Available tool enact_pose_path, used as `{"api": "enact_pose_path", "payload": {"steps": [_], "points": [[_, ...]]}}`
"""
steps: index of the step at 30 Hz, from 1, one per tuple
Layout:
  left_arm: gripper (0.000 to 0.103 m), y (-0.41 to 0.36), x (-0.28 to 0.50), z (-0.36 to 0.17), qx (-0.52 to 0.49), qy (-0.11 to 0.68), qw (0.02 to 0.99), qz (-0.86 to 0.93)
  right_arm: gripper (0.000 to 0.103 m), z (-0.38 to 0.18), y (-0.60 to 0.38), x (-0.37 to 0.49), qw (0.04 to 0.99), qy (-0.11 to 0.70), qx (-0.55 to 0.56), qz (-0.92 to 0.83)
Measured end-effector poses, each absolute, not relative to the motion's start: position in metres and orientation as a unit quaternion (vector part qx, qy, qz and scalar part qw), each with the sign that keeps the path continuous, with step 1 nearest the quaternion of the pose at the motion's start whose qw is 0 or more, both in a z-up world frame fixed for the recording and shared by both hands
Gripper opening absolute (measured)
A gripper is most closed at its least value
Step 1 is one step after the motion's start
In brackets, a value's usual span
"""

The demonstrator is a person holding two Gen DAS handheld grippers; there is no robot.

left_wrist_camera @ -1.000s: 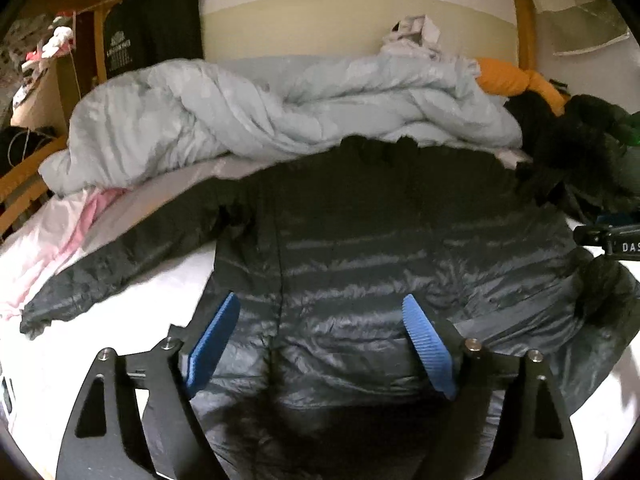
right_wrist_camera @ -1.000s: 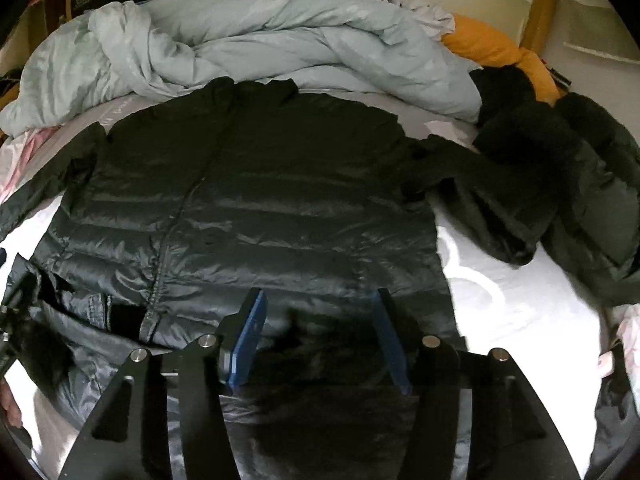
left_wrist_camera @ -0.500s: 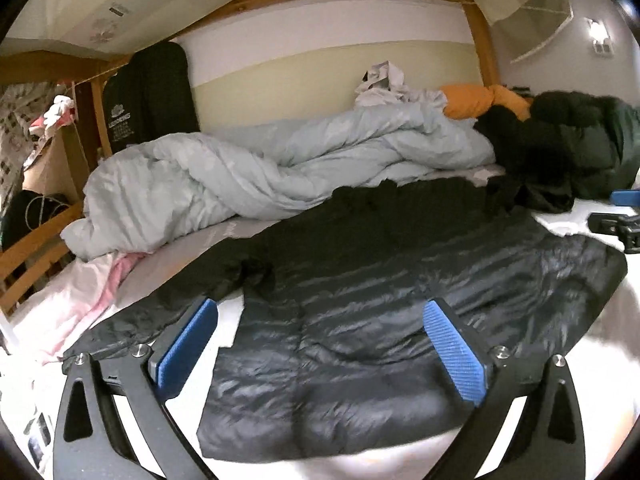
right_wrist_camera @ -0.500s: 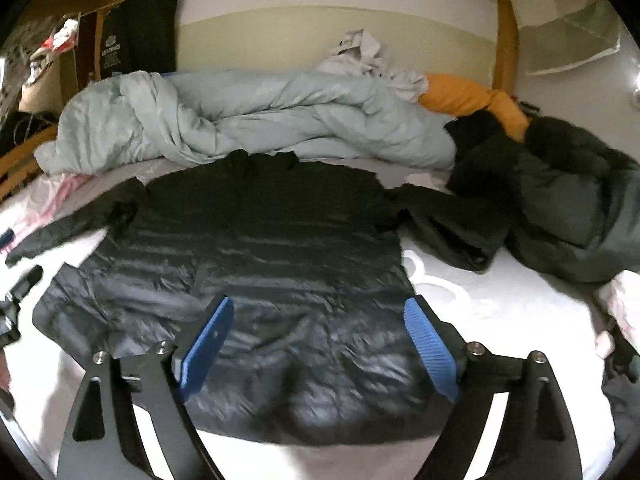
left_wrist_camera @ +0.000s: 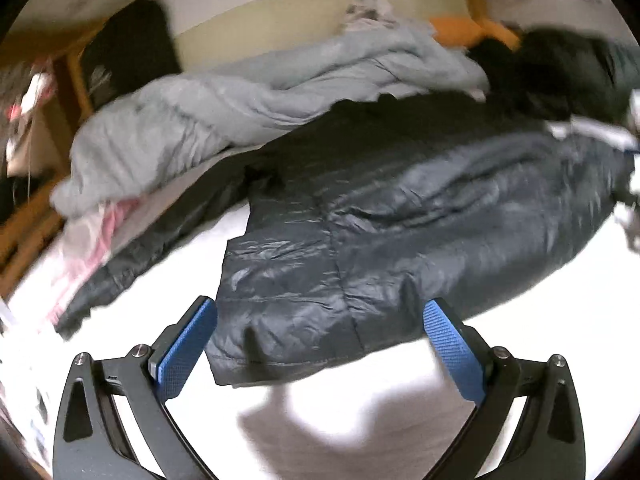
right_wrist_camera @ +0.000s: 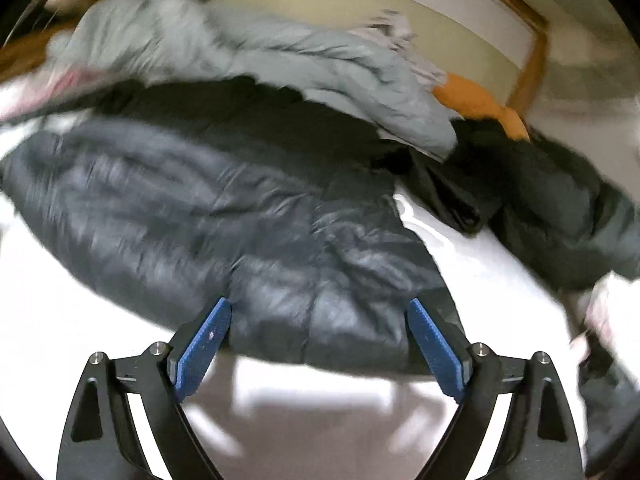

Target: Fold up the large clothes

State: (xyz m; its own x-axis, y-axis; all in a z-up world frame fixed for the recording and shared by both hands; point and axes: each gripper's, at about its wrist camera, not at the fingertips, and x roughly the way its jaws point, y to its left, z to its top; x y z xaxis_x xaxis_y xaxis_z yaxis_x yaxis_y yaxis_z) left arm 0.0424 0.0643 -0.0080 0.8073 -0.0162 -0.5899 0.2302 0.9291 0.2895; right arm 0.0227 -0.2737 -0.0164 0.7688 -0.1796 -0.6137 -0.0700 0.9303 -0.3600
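Left gripper (left_wrist_camera: 320, 334): jaws spread wide, blue pads (left_wrist_camera: 186, 346) clear of any cloth, nothing held. It hung above the white sheet (left_wrist_camera: 520, 344), near the hem of the jacket.

Right gripper (right_wrist_camera: 319, 336): jaws likewise wide apart, blue pads (right_wrist_camera: 434, 350) bare, nothing held. It sat just short of the jacket's hem, over the same white sheet (right_wrist_camera: 80, 312).

Dark quilted jacket (left_wrist_camera: 400, 220) (right_wrist_camera: 224, 216): shiny, puffy, lying flat on the sheet with hem toward the grippers and collar toward the far wall. In the left view one sleeve (left_wrist_camera: 152, 248) ran out to the left across the sheet. Both views were blurred; seam detail could not be read.

Pale grey-blue duvet (left_wrist_camera: 248, 104) (right_wrist_camera: 256, 56): crumpled in a heap behind the jacket, touching its collar end.

Pink cloth (left_wrist_camera: 92, 232): at the left edge of the bed, under the duvet's corner.

Orange item (left_wrist_camera: 464, 30) (right_wrist_camera: 476, 104): behind the duvet, at the wall.

Dark green coat (right_wrist_camera: 560, 184): bundled to the right of the jacket, just beside it.

Wooden bed frame (right_wrist_camera: 528, 64): post and rail at the far right corner.
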Motion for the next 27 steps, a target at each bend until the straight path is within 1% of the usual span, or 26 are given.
{"api": "enact_pose_path", "payload": {"steps": [4, 8, 13, 14, 15, 16, 17, 18, 19, 20, 21, 24, 27], "points": [[0.102, 0.036, 0.034, -0.013, 0.227, 0.293, 0.924, -0.099, 0.093, -0.022, -0.257, 0.012, 0.919, 0.33, -0.213, 0.025], [0.102, 0.021, 0.041, -0.029, 0.279, 0.291, 0.912, -0.074, 0.093, -0.042, -0.248, 0.026, 0.902, 0.343, -0.261, -0.002], [0.103, 0.037, 0.074, -0.049, 0.255, 0.322, 0.911, -0.037, 0.094, -0.048, -0.249, 0.044, 0.899, 0.323, -0.291, -0.064], [0.095, 0.042, 0.078, -0.048, 0.24, 0.329, 0.912, -0.039, 0.094, -0.048, -0.251, 0.047, 0.9, 0.321, -0.288, -0.068], [0.083, 0.046, 0.079, -0.047, 0.23, 0.331, 0.914, -0.038, 0.09, -0.047, -0.254, 0.048, 0.902, 0.319, -0.283, -0.071], [0.053, 0.05, 0.08, -0.047, 0.221, 0.339, 0.914, -0.041, 0.059, -0.047, -0.258, 0.048, 0.905, 0.317, -0.275, -0.075], [0.035, 0.053, 0.081, -0.048, 0.216, 0.349, 0.911, -0.045, 0.039, -0.046, -0.26, 0.048, 0.904, 0.324, -0.27, -0.075], [0.03, 0.053, 0.081, -0.049, 0.217, 0.352, 0.91, -0.042, 0.029, -0.047, -0.266, 0.049, 0.902, 0.338, -0.258, -0.073], [0.024, 0.052, 0.079, -0.049, 0.22, 0.353, 0.908, -0.039, 0.025, -0.047, -0.272, 0.048, 0.905, 0.346, -0.236, -0.07], [0.019, 0.051, 0.075, -0.048, 0.222, 0.356, 0.907, -0.037, 0.022, -0.046, -0.273, 0.046, 0.908, 0.345, -0.228, -0.071], [0.017, 0.051, 0.069, -0.045, 0.222, 0.359, 0.906, -0.036, 0.02, -0.043, -0.272, 0.041, 0.909, 0.341, -0.227, -0.076], [0.016, 0.06, 0.043, -0.031, 0.192, 0.369, 0.908, -0.044, 0.019, -0.029, -0.267, 0.019, 0.918, 0.322, -0.218, -0.08], [0.017, 0.073, 0.012, -0.021, 0.157, 0.388, 0.905, -0.07, 0.019, -0.016, -0.269, -0.015, 0.925, 0.328, -0.182, -0.057]]}}
